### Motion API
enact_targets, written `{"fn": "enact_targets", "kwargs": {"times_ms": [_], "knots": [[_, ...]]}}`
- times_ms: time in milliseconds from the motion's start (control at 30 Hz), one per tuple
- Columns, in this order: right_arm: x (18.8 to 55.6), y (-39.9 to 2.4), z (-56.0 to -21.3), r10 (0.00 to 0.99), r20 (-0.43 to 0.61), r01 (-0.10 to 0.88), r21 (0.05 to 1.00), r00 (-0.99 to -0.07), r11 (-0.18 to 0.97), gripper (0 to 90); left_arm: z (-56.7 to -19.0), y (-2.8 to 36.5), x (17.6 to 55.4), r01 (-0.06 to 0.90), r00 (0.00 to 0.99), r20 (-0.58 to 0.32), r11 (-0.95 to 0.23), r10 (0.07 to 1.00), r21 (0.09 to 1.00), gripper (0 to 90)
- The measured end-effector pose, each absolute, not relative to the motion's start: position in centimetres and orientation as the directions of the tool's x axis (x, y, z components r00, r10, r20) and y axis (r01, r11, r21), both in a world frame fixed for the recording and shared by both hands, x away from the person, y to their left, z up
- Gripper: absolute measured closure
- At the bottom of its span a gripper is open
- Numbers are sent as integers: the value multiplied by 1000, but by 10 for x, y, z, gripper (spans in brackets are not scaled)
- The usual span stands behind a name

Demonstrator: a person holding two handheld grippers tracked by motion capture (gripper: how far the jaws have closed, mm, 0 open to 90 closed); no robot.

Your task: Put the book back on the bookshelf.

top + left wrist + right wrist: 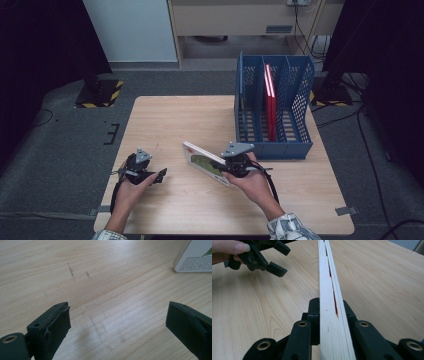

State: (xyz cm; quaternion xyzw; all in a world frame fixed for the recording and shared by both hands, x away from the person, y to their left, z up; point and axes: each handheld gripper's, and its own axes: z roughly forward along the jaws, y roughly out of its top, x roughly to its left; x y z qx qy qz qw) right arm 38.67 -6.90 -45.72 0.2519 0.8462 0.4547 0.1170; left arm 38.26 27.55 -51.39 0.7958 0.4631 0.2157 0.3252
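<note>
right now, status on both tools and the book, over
Left tool open, nothing between its jaws, over bare wooden table. Right tool shut on thin white-covered book, tilted. Blue mesh file rack ahead, red book in middle slot.

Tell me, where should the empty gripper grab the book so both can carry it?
Probably the free left end of the book, coming in from the left. The right gripper already clamps the right end, and the book tilts up off the table, leaving that thin edge open. The left gripper sits beside it with jaws wide.
</note>
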Motion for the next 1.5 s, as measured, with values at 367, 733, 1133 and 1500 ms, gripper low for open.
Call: {"fn": "enact_targets", "kwargs": {"times_ms": [367,733,1133,1500], "knots": [[381,-78,-450,544,33,318,841,-838,437,759,-516,276,384,611,455,54,-356,889,707,21],[377,-88,-446,559,33,325,842,-828,432,760,-521,280,387,645,410,64,-339,910,685,28],[372,-99,-444,564,33,325,844,-825,427,760,-524,279,388,652,413,80,-356,907,669,26],[368,-112,-441,576,34,329,847,-817,418,760,-523,280,387,649,421,74,-358,904,671,27]]}}
